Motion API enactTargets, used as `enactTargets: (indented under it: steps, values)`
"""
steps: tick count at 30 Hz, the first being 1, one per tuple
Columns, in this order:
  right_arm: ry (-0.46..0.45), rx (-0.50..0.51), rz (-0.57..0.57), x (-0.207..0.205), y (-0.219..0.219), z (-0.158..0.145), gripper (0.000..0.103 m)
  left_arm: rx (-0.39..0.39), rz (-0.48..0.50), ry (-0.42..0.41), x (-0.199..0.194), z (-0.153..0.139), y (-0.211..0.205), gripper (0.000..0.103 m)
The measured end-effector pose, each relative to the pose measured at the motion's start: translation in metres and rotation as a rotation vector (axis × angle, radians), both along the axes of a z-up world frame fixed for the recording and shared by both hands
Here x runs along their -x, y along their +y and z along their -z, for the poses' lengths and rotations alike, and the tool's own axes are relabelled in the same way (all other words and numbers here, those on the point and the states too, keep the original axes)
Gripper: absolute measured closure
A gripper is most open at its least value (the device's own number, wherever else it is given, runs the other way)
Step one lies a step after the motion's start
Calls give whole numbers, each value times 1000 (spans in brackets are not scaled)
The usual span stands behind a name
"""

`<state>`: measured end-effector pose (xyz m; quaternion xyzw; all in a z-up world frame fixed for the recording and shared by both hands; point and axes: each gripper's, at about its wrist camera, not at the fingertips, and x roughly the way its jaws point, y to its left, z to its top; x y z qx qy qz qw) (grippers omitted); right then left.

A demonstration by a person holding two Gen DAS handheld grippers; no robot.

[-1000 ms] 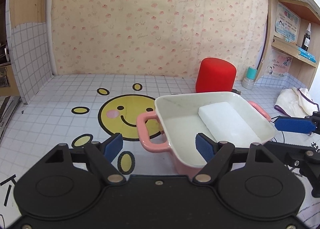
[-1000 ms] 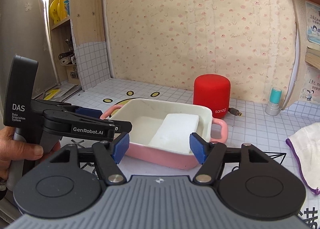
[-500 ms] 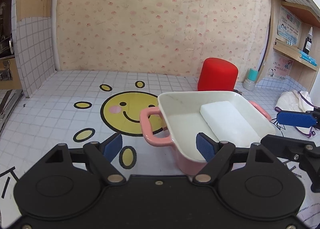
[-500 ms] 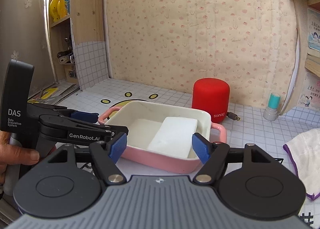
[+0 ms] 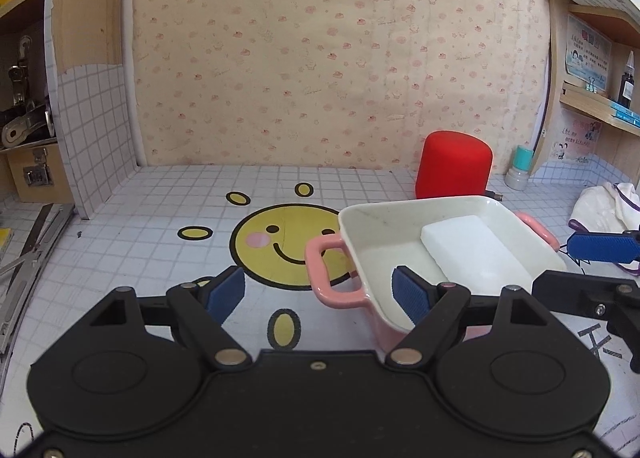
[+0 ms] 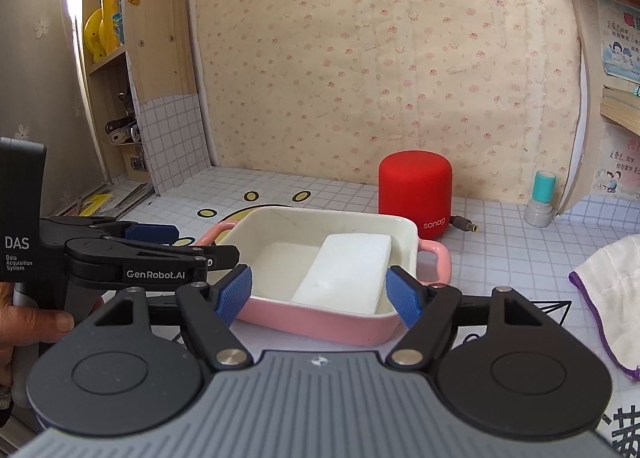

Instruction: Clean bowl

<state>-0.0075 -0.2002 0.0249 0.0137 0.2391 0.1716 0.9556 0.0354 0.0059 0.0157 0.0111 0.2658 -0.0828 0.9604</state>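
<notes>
The left hand-held gripper [image 5: 318,292] has its jaws apart, nothing clamped; its right pad sits over the near corner of the bowl [image 5: 384,230], the pink handle between the pads. The right hand-held gripper [image 6: 319,292] also stands apart and empty, just short of the bowl's near wall. The bowl rests on the tiled counter [image 5: 160,218] with a white sponge [image 6: 344,268] inside. A red speaker [image 6: 415,194] stands behind, a cloth [image 6: 612,282] to the right.
</notes>
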Motion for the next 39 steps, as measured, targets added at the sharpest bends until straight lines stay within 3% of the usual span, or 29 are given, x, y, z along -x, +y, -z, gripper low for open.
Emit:
enactTargets:
  steps: [24, 33, 39]
  values:
    - [-73, -59, 237, -10, -27, 11, 20, -74, -109, -129, 2, -9, -15, 18]
    - [-38, -25, 350, -11, -47, 18, 20, -83, -74, -164, 6, -12, -34, 18]
    - [-90, -21, 283, -5, -45, 9, 20, -127, -24, -218, 14, -20, -53, 18]
